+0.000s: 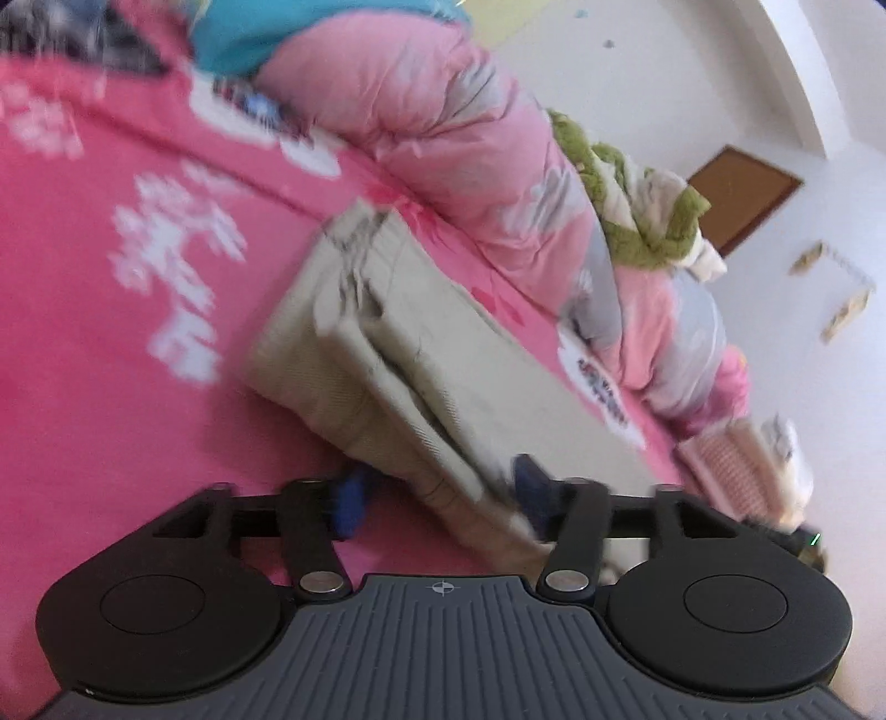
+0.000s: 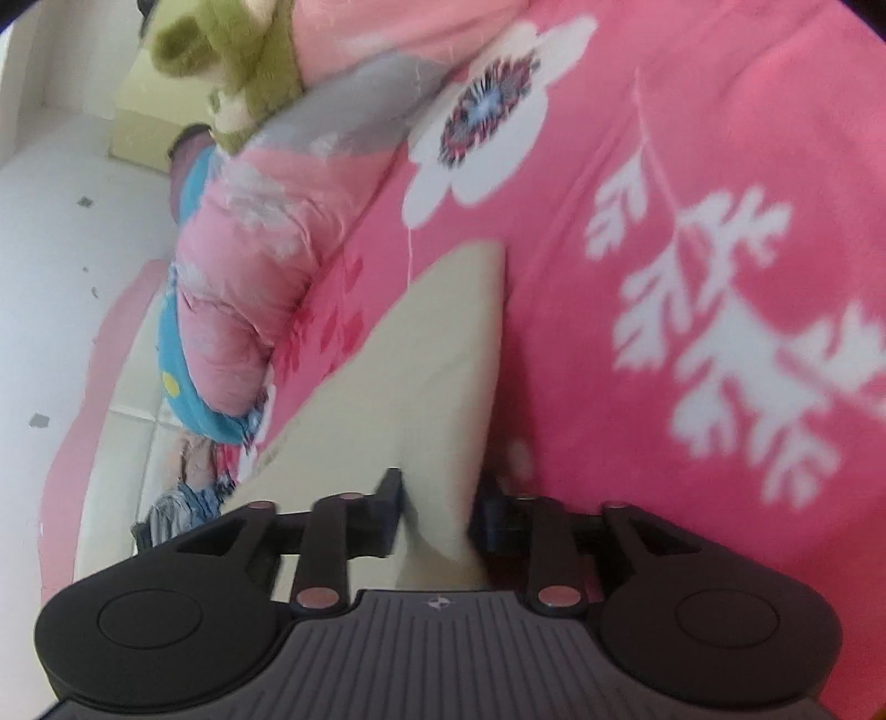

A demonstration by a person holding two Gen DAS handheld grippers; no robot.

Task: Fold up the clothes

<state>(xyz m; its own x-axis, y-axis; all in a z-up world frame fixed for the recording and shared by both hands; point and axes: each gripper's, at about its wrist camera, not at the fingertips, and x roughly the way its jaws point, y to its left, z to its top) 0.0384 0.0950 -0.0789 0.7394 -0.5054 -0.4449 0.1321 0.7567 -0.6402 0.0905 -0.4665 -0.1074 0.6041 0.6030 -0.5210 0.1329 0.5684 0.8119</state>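
One folded beige garment [image 1: 421, 354] — several stacked layers showing at its edge — is laid on the pink flowered bedspread [image 1: 111, 387], just beside the rolled quilt. Its near end reaches in between the fingers of the left gripper [image 1: 437, 504], whose jaws are set fairly wide; the blue pads [image 1: 349, 501] are seen on either side of the cloth without pressing it, though blur leaves the contact on the right pad unclear.

In the right wrist view the same garment [image 2: 421, 376] runs between the fingers of the right gripper [image 2: 437, 515] — jaws set narrower, apparently parted from the cloth.

Further items: one pink-and-grey quilt [image 1: 470, 166] along the bedspread's far edge; one green-and-cream plush blanket [image 1: 637, 210] heaped on it; one turquoise cloth [image 1: 249, 39] at the quilt's end.
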